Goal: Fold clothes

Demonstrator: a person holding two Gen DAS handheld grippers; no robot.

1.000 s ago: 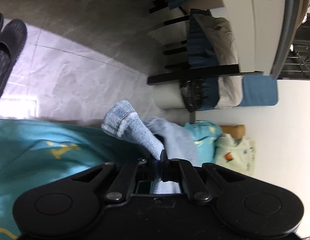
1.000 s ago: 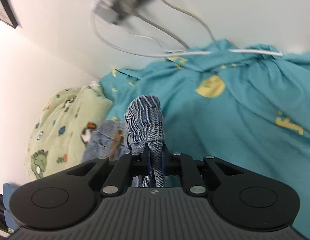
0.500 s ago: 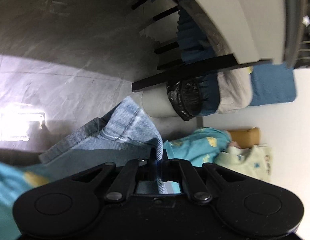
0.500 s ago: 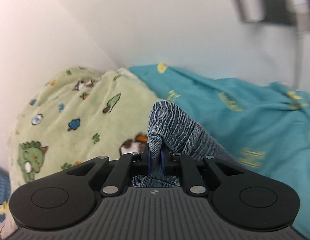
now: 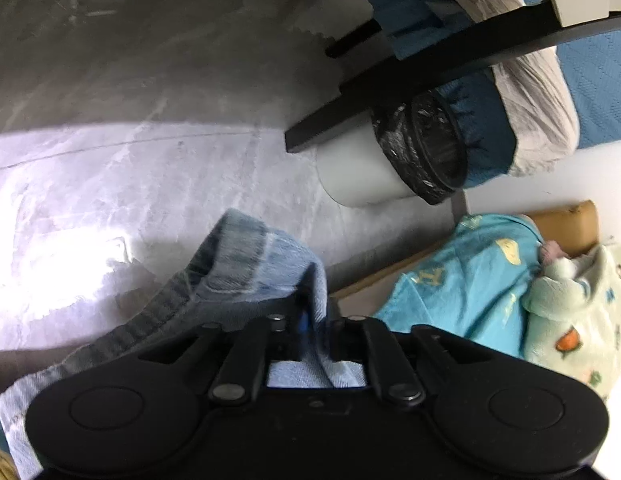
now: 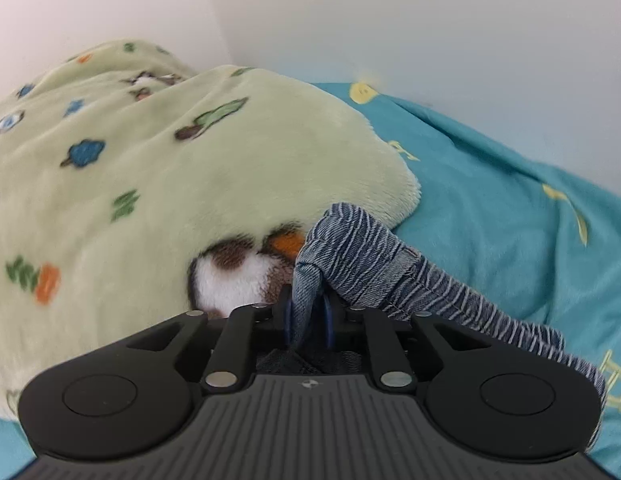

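Your left gripper (image 5: 314, 320) is clenched on a light-blue edge of the denim jeans (image 5: 246, 264), which bunch up over its fingers and trail off to the lower left above the grey floor (image 5: 150, 120). Beyond it, a white waste bin (image 5: 362, 168) with a black liner stands on the floor near the bed's teal sheet (image 5: 462, 280). Your right gripper (image 6: 306, 316) is grasping the jeans' gathered, striped-looking waistband (image 6: 358, 256), the fabric pinched between its fingers and draping off to the right. Just behind that bunch lies a pale green fleece blanket (image 6: 190, 152) with animal prints, resting on the teal sheet (image 6: 490, 200).
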